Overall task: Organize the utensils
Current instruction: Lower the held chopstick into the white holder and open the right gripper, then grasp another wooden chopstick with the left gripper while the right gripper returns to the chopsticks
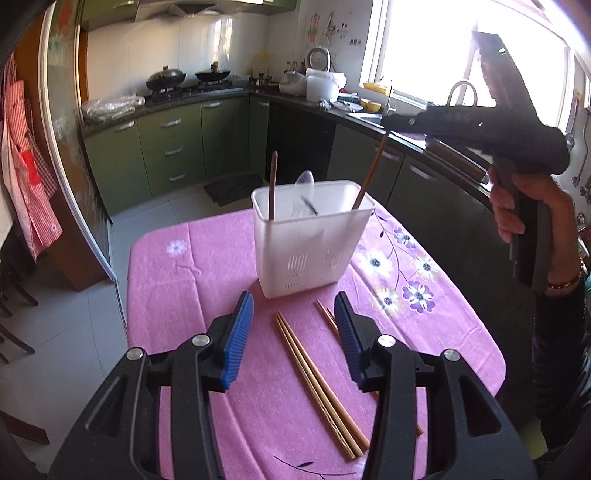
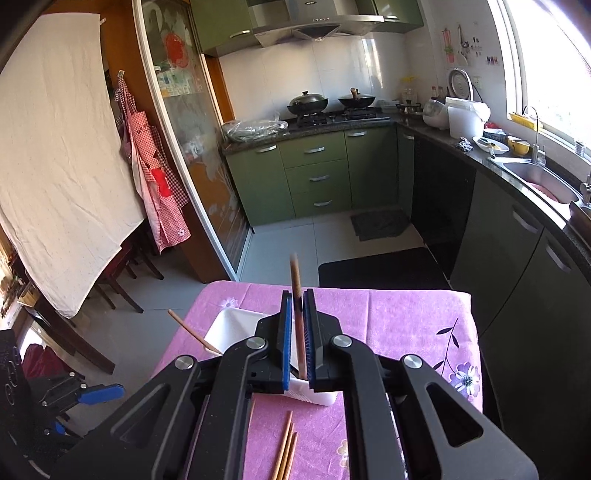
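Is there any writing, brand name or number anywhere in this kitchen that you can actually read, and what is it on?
None can be read for certain.
Range hood: a small brand mark on its front, too small to read.
Red checked apron: a few letters on the bib, blurred.
Glass sliding door: stickers and printed papers, illegible.
White utensil holder and pink flowered tablecloth: no text.

Bright daylight glares through the window (image 1: 424, 48); fisheye edges bend.

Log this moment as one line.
left gripper: open, empty | right gripper: shut on chopstick over holder | loose chopsticks on table
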Tool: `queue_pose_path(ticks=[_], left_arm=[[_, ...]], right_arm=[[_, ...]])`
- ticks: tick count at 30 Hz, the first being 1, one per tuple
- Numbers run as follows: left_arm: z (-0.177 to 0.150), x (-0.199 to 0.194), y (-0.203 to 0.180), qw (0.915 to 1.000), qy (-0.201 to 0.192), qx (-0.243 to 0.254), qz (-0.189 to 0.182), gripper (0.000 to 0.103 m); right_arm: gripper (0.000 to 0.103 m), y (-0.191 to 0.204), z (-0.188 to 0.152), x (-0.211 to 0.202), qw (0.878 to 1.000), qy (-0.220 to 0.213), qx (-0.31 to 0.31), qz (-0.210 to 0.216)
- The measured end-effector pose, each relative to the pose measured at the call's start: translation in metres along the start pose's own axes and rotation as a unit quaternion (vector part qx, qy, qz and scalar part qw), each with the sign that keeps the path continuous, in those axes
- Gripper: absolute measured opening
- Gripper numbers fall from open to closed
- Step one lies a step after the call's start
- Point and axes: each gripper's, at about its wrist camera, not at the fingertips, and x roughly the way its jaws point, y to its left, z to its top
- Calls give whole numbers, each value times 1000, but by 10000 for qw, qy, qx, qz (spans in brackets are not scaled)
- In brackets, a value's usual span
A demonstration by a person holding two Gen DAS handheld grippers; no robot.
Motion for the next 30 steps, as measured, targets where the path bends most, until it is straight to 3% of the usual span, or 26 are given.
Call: queue_pose_path(ticks=[7, 12, 20, 26, 30], left_arm=[[-19, 35, 0, 9967, 722, -320, -166, 44], [-40, 78, -3, 9882, 1402, -558, -255, 44], [-56, 137, 9, 9741, 2038, -976, -74, 41], [-60, 161, 17, 9676, 2276, -1082, 164, 30], [-61, 169, 16, 9655, 2364, -1061, 250, 28]], right_arm=[[11, 6, -17, -57, 9990, -392, -143, 169], [14, 9, -63, -75, 9992, -171, -330, 160], [14, -9, -151, -47, 9979, 586, -268, 25], [14, -29, -181, -23, 9950, 990, 15, 135], [15, -34, -191, -15, 9940, 1073, 103, 210]])
